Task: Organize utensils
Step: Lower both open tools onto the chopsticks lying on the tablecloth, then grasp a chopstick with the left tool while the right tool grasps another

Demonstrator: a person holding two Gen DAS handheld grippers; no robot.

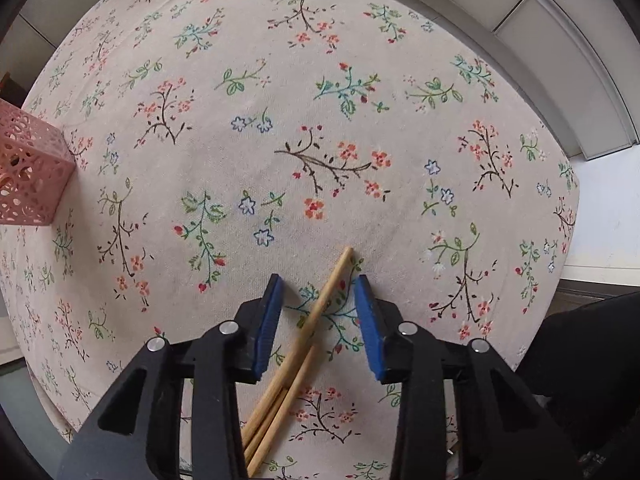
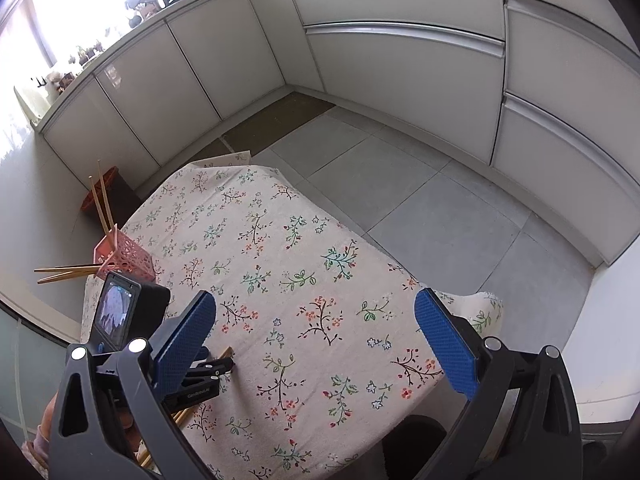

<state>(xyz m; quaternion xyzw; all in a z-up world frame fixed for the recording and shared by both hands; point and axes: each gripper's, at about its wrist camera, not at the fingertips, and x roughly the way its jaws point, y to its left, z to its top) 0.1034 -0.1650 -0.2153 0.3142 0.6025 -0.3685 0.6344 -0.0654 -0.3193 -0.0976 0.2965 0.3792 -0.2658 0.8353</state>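
Several wooden chopsticks (image 1: 308,332) lie on the floral tablecloth (image 1: 280,140), running between the blue pads of my left gripper (image 1: 319,286). Its jaws are open and straddle the sticks without touching them. A pink perforated holder (image 1: 28,176) stands at the table's left edge; in the right wrist view the holder (image 2: 124,260) has several chopsticks (image 2: 102,204) leaning out of it. My right gripper (image 2: 316,320) is open and empty, held above the table. The left gripper (image 2: 204,372) shows there at lower left, over the loose chopsticks (image 2: 226,354).
The table (image 2: 304,264) is small, with edges close on the right and near sides. White kitchen cabinets (image 2: 400,72) and a grey tiled floor (image 2: 420,208) lie beyond. A dark object (image 1: 580,352) sits at the table's lower right.
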